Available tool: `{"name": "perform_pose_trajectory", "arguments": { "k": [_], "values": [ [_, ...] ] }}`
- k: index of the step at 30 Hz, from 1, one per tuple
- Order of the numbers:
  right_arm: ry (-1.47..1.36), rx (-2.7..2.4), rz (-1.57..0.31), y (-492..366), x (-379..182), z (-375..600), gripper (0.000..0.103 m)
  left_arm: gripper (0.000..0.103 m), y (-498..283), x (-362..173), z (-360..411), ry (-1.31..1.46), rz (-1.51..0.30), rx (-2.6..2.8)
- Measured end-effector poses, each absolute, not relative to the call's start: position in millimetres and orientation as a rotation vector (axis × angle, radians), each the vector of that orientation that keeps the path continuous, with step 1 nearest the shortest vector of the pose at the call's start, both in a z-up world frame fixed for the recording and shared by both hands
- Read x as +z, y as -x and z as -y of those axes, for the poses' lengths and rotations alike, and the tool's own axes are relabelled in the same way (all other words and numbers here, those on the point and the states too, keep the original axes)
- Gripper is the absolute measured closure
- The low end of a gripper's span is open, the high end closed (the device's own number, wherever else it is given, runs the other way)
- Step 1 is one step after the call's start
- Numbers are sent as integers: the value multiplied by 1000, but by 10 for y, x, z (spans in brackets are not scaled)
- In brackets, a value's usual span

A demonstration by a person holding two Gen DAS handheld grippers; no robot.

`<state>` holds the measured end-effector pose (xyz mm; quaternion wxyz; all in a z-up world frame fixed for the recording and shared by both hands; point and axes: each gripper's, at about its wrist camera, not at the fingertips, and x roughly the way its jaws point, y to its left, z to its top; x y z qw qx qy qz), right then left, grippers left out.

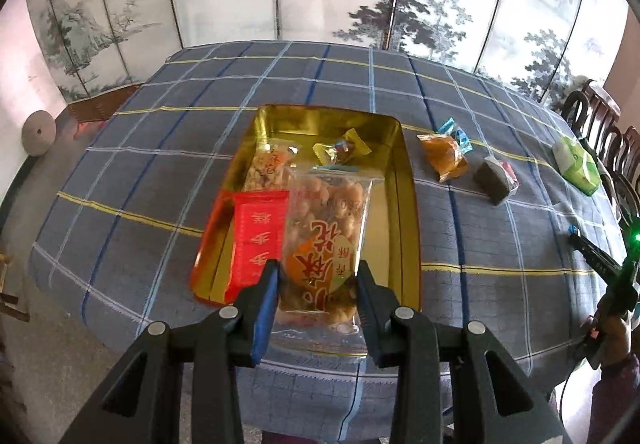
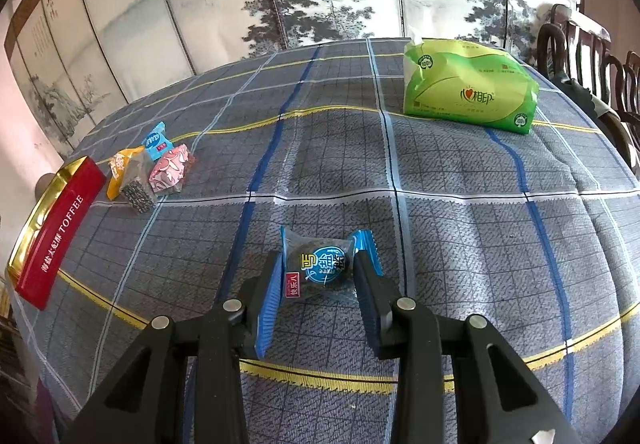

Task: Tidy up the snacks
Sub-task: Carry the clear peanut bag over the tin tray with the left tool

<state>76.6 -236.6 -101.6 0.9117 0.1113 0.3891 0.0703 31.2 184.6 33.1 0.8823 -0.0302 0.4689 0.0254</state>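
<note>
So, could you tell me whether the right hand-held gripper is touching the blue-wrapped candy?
Touching: the right wrist view shows the right hand-held gripper pressing both sides of the blue-wrapped candy.

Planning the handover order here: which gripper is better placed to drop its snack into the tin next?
The left gripper. It already holds the peanut bag over the open gold tin. The right gripper holds a blue-wrapped candy above the tablecloth, with the tin off to its left.

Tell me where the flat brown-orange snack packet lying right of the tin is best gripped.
Probably across the orange packet's narrow width near its middle, coming from above. It lies flat on the tablecloth, apart from the tin; a blue-wrapped candy crowds its far end.
</note>
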Motion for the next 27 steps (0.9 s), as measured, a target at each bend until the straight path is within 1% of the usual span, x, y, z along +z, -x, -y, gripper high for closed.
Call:
{"name": "perform_pose_trajectory", "arguments": {
  "k": [7,17,27],
  "values": [
    [-221,138,-803,-755,-1019,2373,69,66,-513,230,-1753,21,-983,3],
    [-220,137,-804,-759,-1017,2369,69,66,-1087,93,-1664,5,-1015,-58],
    [-219,135,-806,-766,-1018,2359,69,66,-1502,-49,-1566,-18,-1044,-43]
  ]
}}
